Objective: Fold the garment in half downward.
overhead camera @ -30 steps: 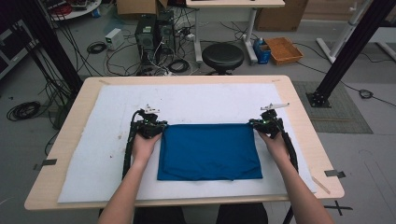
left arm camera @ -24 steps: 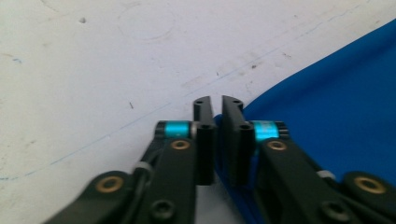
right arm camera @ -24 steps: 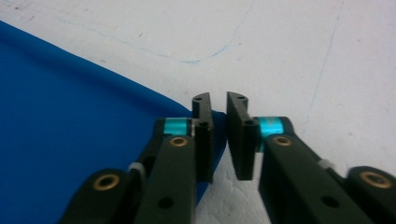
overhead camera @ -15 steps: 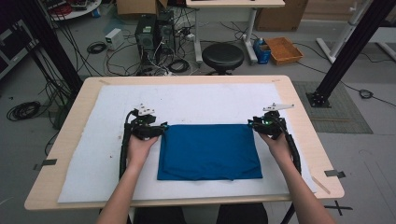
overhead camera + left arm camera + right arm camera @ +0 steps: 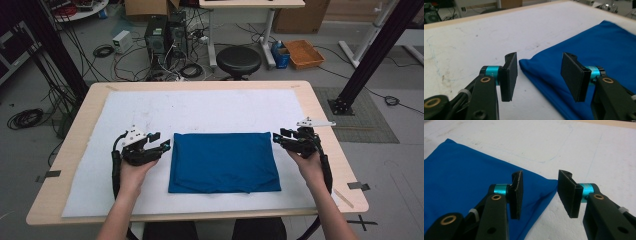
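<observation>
A folded blue cloth (image 5: 223, 161) lies flat in the middle of the white mat (image 5: 200, 112). My left gripper (image 5: 162, 141) stands open just off the cloth's left edge, near its far left corner (image 5: 524, 62); nothing is between its fingers (image 5: 509, 75). My right gripper (image 5: 278, 137) is open beside the cloth's far right corner (image 5: 552, 183), also holding nothing. In the left gripper view the blue cloth (image 5: 586, 47) spreads to the right; in the right gripper view the blue cloth (image 5: 461, 170) spreads to the left.
The white mat covers a wooden table (image 5: 320, 115). Beyond the table's far edge stand a black stool (image 5: 238, 60), computer towers (image 5: 165, 32) with cables on the floor, and an orange tray (image 5: 302, 52). Black frame posts (image 5: 372, 50) rise at the right.
Both grippers have drawn outward and a little toward me, off the cloth's far corners. The left one moved further left. The cloth lies as it did.
</observation>
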A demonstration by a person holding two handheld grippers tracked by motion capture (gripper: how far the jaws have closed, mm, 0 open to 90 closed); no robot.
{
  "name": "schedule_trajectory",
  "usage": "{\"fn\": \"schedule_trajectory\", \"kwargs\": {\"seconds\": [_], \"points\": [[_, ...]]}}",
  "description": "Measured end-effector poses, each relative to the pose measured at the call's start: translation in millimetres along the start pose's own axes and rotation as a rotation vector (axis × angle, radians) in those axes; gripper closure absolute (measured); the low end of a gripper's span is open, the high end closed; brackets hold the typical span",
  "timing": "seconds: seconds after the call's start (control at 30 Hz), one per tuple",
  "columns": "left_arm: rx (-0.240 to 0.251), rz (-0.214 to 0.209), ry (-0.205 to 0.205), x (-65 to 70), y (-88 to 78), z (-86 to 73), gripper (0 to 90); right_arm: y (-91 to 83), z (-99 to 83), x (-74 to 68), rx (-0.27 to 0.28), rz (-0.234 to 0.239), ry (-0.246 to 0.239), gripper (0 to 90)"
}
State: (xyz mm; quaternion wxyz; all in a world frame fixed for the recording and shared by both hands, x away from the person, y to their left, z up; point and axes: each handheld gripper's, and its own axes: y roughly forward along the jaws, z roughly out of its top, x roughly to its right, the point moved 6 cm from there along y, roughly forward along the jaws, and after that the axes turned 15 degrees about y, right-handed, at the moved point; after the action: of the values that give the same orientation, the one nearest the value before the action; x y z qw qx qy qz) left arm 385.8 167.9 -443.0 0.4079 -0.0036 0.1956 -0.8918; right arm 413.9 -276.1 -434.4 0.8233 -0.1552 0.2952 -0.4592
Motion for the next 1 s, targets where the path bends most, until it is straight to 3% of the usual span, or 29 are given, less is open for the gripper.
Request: {"fn": "schedule_trajectory", "kwargs": {"seconds": [0.1, 0.23, 0.4, 0.6, 1.0], "points": [[-0.005, -0.002, 0.008, 0.3, -4.3, 8.0, 44.3, -6.5, -1.6, 0.7, 0.013, 0.009, 0.022, 54.4], [-0.003, -0.029, -0.036, -4.4, -3.8, 16.8, 37.7, -12.5, -3.1, 3.7, 0.01, 0.0, 0.028, 45.1], [-0.042, -0.014, 0.03, -4.6, -2.1, 19.3, 31.8, -21.2, 0.5, 4.6, 0.046, -0.003, 0.028, 32.5], [-0.035, -0.047, -0.001, -3.3, -4.2, 19.2, 29.5, -20.6, 4.2, 2.3, 0.062, 0.003, 0.021, 23.9], [-0.037, -0.046, 0.03, 1.3, -2.2, 23.6, 29.5, -19.2, 2.3, -3.8, 0.05, 0.024, -0.005, 21.9]]}}
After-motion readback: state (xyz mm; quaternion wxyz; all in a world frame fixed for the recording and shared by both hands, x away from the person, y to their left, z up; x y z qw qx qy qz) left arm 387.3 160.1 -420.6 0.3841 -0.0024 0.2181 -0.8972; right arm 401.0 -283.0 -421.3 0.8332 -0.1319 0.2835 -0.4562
